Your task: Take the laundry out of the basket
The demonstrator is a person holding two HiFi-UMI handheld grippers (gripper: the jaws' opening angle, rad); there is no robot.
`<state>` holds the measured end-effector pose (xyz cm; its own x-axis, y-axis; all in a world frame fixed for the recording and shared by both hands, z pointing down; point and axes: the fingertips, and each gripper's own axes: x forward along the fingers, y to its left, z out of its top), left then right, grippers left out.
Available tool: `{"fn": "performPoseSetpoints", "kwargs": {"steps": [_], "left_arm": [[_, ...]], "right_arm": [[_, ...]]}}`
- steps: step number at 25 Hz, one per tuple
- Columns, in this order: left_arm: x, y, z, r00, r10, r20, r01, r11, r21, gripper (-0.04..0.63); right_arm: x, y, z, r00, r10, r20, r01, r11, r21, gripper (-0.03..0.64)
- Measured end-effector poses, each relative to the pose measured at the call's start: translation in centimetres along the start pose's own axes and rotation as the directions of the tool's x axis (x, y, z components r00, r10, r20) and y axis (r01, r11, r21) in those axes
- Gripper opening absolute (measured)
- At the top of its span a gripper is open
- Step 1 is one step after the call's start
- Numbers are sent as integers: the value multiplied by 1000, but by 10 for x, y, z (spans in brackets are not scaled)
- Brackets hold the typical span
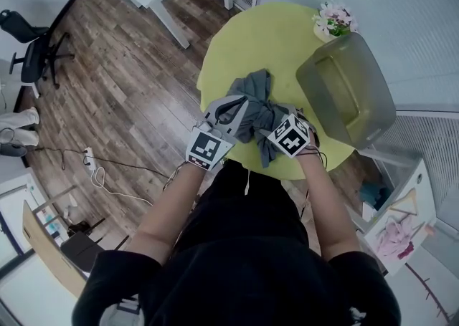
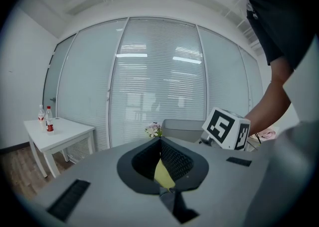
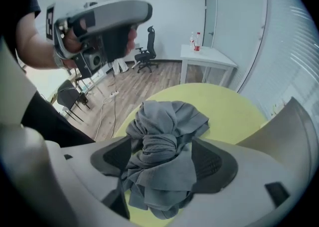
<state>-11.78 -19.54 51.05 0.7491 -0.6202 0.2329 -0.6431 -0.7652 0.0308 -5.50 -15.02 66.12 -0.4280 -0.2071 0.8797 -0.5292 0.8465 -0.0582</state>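
Right tool [image 3: 164, 143] is wide open, straddling the crumpled grey cloth garment [image 1: 252, 106] without clamping it. Left tool [image 2: 159, 140] has its tips together; we can't tell if the grey scrap in its throat is pinched. The garment lies at the near edge of the round yellow-green desk [image 1: 265, 38], outside the translucent olive plastic basket [image 1: 373, 99] at the desk's far right. We judge it light and limp: grab the bunched middle. Count: one garment, one basket, two tools.

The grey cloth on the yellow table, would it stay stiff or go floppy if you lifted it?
Probably floppy: the grey cloth lies crumpled in soft folds, so it should droop. It looks thin, so likely light. Bunched on the yellow table, it shouldn't roll.
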Motion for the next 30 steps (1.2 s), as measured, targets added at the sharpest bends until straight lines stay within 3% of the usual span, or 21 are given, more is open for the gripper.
{"fn": "performPoseSetpoints", "kwargs": {"steps": [4,9,11,14,17,23,26,30], "left_arm": [[-10,-5,17,1000,1,7,-1,1000,-29,9],[-22,-15,48,999,10,31,-9,999,-37,9],[-24,-22,60,999,5,44,-4,999,-39,9],[-27,-34,79,998,-12,60,14,999,-42,9],[-30,-47,97,996,-39,76,41,998,-36,9],[-31,-64,127,990,-64,129,70,997,-39,9],[-29,-68,134,990,-76,118,79,997,-21,9],[-27,-71,148,983,-61,172,68,997,-34,9]], "right_arm": [[-54,0,30,977,-37,208,22,997,76,385],[-127,4,61,889,-92,449,34,990,135,368],[-149,8,66,859,-120,498,60,989,134,331],[-181,16,76,805,-155,572,94,986,135,155],[-211,23,88,735,-163,658,85,985,149,48],[-266,19,114,588,-185,788,84,982,169,23],[-281,16,122,555,-179,812,93,984,153,21],[-294,11,129,530,-172,830,102,985,139,21]]}}
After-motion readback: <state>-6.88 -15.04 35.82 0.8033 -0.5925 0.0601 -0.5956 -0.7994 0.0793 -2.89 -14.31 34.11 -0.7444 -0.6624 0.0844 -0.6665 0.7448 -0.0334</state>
